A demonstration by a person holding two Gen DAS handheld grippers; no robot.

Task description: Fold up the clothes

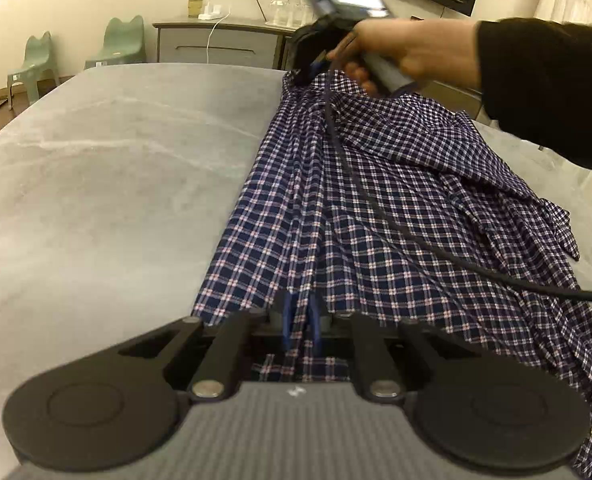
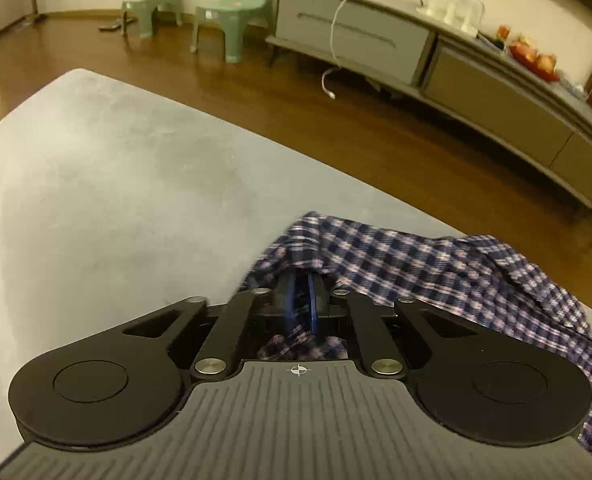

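A navy, white and red checked shirt (image 1: 376, 200) lies stretched along the right half of the grey table (image 1: 115, 180). My left gripper (image 1: 300, 316) is shut on the shirt's near edge, with cloth pinched between its blue pads. At the far end, my right gripper (image 1: 310, 68) is held by a hand in a dark sleeve and grips the other end of the shirt. In the right wrist view the right gripper (image 2: 300, 300) is shut on a bunched fold of the shirt (image 2: 436, 264), which trails off to the right.
A black cable (image 1: 436, 248) crosses over the shirt. Beyond the table's far edge (image 2: 255, 136) lie a wooden floor, two green plastic chairs (image 2: 231, 12) and a long grey sideboard (image 2: 476, 80) with glasses and fruit. The table's left half (image 2: 95, 184) is bare.
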